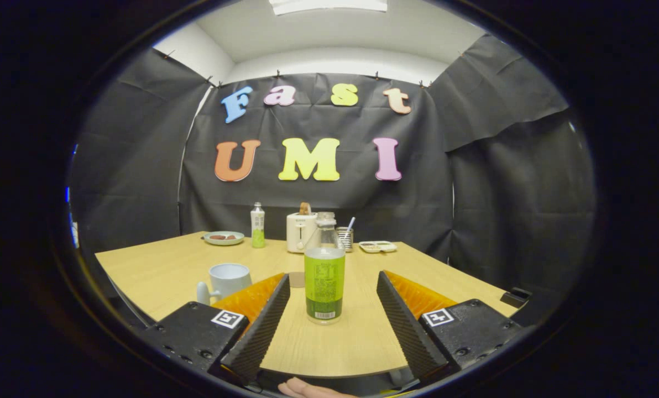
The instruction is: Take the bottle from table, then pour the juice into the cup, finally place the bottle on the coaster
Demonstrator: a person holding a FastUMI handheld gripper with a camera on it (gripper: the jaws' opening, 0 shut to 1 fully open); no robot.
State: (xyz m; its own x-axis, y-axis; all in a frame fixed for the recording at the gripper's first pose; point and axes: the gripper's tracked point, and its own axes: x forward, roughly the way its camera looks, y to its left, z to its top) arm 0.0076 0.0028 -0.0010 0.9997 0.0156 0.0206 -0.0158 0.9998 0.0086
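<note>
Bottle (324,271) stands upright on the table (158,271), centred in the gap between the spread fingers of the gripper (333,282) and a little ahead of their tips. The jaws are wide apart and touch nothing.

It is a clear plastic bottle, about two-thirds full of green juice, and no cap can be made out on its neck. That much liquid should make it moderately heavy and bottom-weighted, so it will likely stay put as the jaws come in. The wall is probably thin and smooth: squeeze too hard and it may buckle and push juice upward; too lightly and the slick label could slide on the ribbed pads (263,320).

The best hold looks to be the labelled mid-body, below the shoulder, where the sides are straight and the liquid backs the wall. Gripping the narrow neck would give little contact.

Ahead of the left finger sits the white cup (227,279), handle toward the camera. A brownish coaster (297,279) lies flat just beyond that fingertip, beside the bottle.
</note>
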